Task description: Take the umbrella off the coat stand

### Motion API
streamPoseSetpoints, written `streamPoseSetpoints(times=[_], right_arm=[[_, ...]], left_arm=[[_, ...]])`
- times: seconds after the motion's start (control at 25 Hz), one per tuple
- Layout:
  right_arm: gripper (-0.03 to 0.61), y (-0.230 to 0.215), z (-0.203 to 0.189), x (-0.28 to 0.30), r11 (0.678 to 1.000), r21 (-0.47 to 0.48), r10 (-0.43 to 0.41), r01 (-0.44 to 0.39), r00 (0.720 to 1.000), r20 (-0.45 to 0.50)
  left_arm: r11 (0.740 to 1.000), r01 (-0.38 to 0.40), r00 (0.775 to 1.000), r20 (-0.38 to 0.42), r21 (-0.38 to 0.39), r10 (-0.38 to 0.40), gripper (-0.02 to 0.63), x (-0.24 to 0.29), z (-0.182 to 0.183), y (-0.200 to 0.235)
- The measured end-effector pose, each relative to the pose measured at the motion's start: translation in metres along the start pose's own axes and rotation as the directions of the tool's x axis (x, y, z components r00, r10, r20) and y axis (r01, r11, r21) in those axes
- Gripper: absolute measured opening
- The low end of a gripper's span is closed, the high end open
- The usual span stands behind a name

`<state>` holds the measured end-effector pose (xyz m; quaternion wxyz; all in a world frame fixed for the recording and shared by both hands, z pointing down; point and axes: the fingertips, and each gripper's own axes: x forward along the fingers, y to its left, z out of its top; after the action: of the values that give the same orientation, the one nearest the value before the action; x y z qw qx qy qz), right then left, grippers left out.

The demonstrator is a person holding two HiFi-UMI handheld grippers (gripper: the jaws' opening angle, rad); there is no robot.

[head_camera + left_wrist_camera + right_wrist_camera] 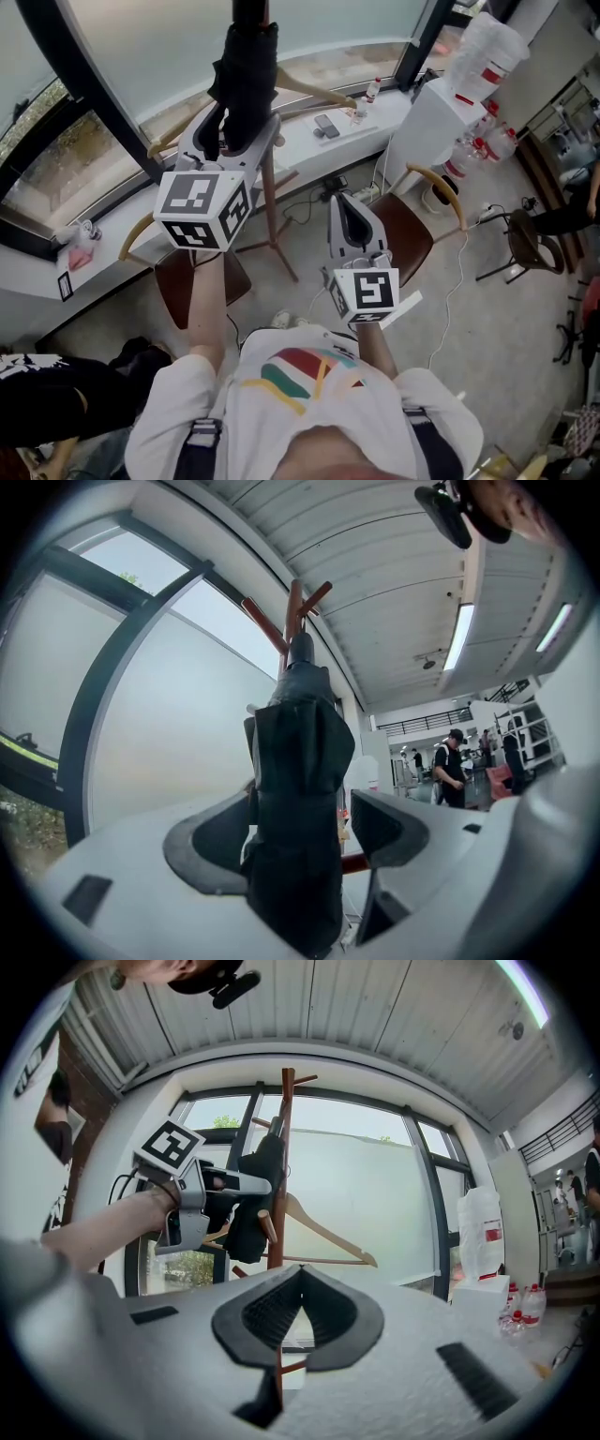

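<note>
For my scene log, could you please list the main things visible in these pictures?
Brown wooden coat stand: one, brown, by the window.
Black folded fabric umbrella: one, black, hanging on the stand.
Pale wooden clothes hanger: one, light wood, on the stand.
White water dispenser: one, white, at the right.
Wooden chairs with brown seats: two, brown, either side of the stand's feet.
Dark flat phone: one, dark, on the white sill.
Small clear plastic bottles: several, clear, beside the dispenser.
Left gripper: one, grey, open around the umbrella.
Right gripper: one, grey, shut, empty.
</note>
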<state>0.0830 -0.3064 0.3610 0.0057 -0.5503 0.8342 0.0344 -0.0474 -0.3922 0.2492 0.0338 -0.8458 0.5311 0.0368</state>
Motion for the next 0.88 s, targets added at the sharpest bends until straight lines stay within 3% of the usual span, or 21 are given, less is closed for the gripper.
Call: streamPoseSetpoints(times=[0.36, 0.56, 0.88], right_arm=[[0.0, -0.0023, 0.0006, -0.0006, 1.0, -0.001, -0.002, 0.002, 1.0, 0.005], [0.0, -0.0056, 0.0033, 0.0006, 1.0, -0.002, -0.002, 0.002, 1.0, 0.009], [0.0, -0.0069, 0.0009, -0.0007, 1.0, -0.001, -0.001, 0.001, 1.0, 0.005]], left_arm=[[1.0, -0.013, 0.999, -0.05, 0.006, 0.013, 0.31, 0.0005, -0.0019, 0.0047], [1.0, -0.021, 0.998, -0.063, 0.009, 0.021, 0.259, 0.0023, -0.0024, 0.0053], [0.999, -0.03, 0.997, -0.067, 0.018, 0.031, 0.252, 0.0039, -0.0037, 0.0039]])
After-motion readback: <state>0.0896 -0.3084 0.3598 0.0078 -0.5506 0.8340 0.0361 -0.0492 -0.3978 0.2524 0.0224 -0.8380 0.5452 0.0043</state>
